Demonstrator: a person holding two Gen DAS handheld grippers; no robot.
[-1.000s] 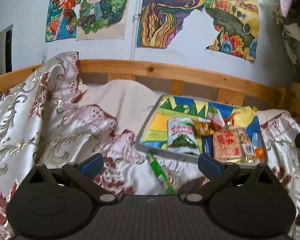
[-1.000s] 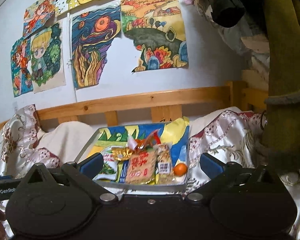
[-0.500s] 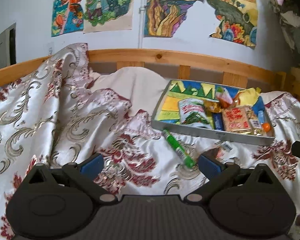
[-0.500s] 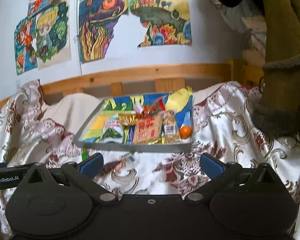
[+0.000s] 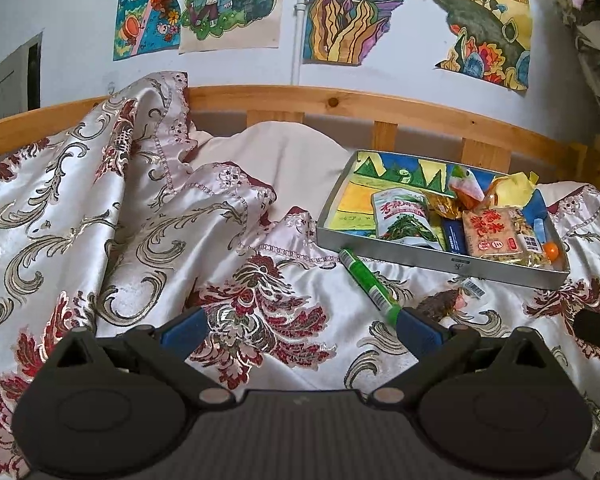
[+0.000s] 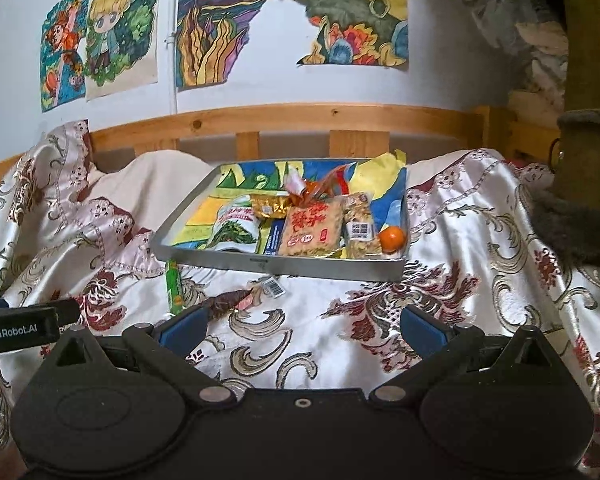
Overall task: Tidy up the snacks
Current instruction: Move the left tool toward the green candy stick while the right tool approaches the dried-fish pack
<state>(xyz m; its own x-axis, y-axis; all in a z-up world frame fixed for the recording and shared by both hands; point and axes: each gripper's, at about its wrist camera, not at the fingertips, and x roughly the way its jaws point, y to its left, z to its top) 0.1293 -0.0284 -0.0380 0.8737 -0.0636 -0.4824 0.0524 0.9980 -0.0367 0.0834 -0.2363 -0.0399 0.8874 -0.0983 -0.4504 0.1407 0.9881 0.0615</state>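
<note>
A grey tray (image 5: 440, 261) (image 6: 300, 269) lined with a colourful drawing lies on the bed and holds several snack packets and a small orange (image 6: 392, 237) (image 5: 551, 251). In front of its near edge lie a green tube snack (image 5: 367, 281) (image 6: 174, 285) and a dark brown wrapped snack (image 6: 236, 299) (image 5: 444, 301) on the patterned bedspread. My left gripper (image 5: 302, 326) is open over the bedspread, left of the tray, its right finger tip near the green tube's end. My right gripper (image 6: 302, 326) is open and empty, short of the tray's front edge.
A wooden bed rail (image 5: 340, 100) runs behind the tray, under a wall hung with drawings. The bedspread bunches into a high fold (image 5: 132, 184) at the left. An olive garment with a fur cuff (image 6: 588, 160) hangs at the right. The left gripper's body (image 6: 20, 330) shows at the right view's left edge.
Both grippers have pulled back from the tray, so it looks smaller and farther. More bedspread, the green tube and the brown snack now lie in front of them. Both stayed open.
</note>
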